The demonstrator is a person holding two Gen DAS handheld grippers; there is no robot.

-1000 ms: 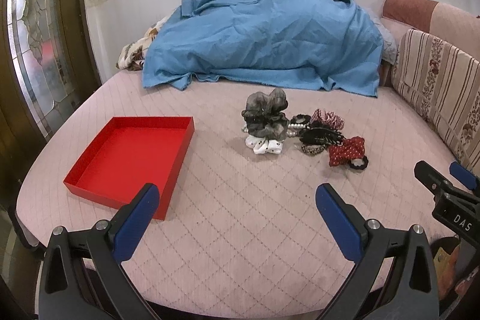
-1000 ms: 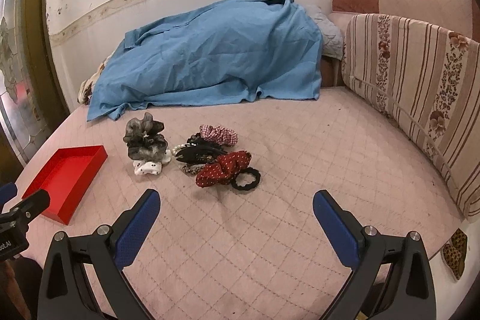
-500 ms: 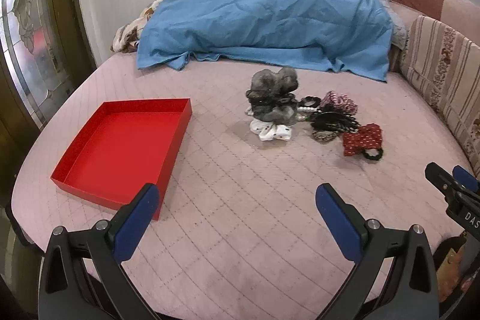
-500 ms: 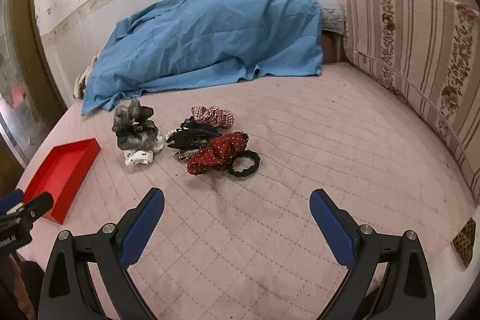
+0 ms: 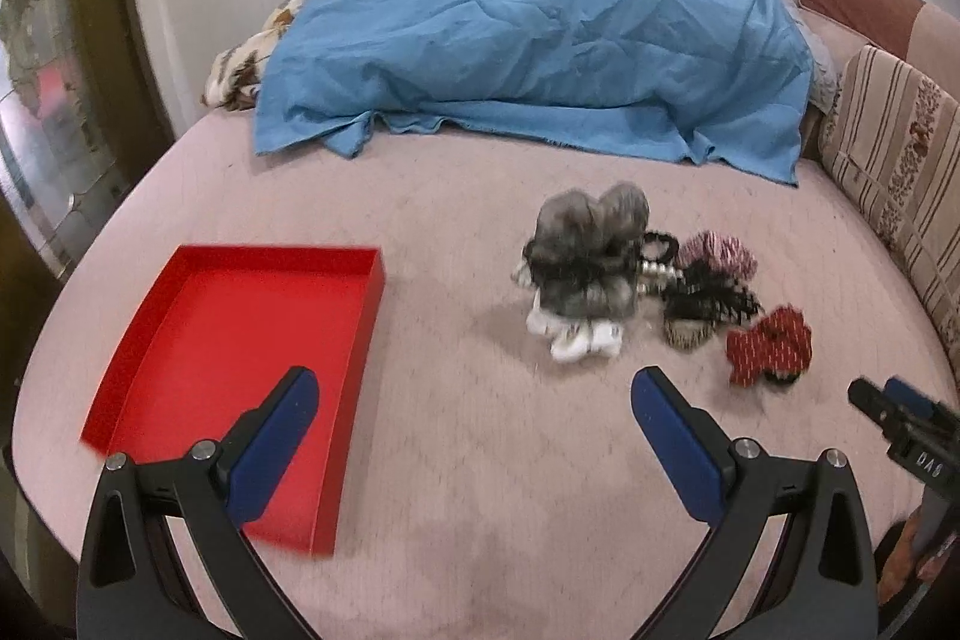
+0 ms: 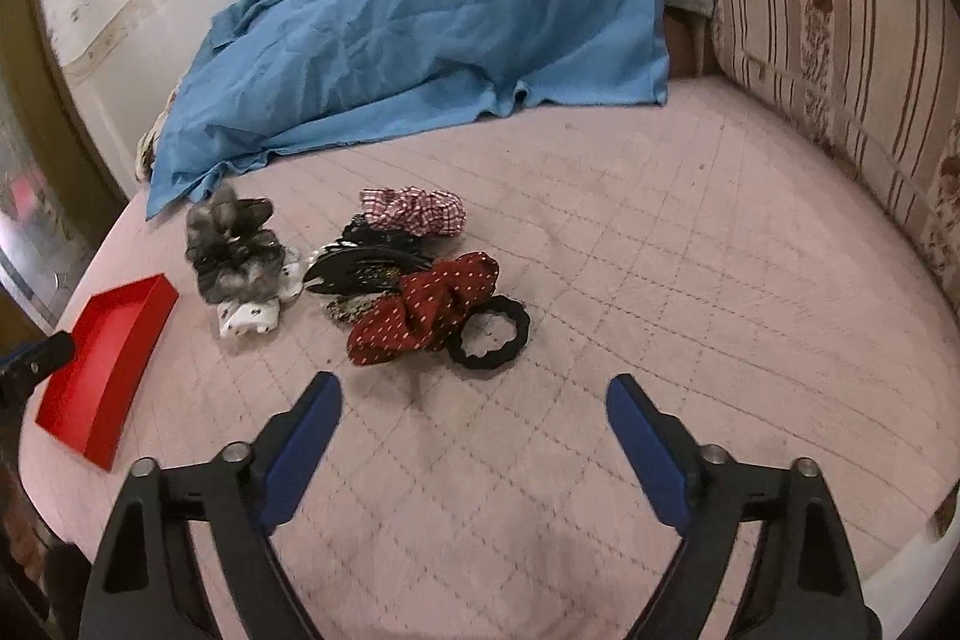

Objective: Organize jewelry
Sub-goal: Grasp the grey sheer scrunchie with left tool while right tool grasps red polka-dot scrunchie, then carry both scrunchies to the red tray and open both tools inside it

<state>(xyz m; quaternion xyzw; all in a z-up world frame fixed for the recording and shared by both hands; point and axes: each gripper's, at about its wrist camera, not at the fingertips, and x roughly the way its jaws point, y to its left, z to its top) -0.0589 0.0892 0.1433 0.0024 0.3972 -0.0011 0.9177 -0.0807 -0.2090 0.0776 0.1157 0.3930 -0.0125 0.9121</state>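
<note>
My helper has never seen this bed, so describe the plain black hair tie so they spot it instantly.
Find the pink quilted bed and the small pile of hair accessories on it. At the pile's near right edge, against the red dotted scrunchie, lies the black hair tie: the only plain, thin, open black ring.

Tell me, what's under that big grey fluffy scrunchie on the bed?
Under the grey scrunchie a white spotted scrunchie pokes out at the front. A few pearly beads show beside it. Whatever else lies beneath is covered by the fluffy fabric.
</note>
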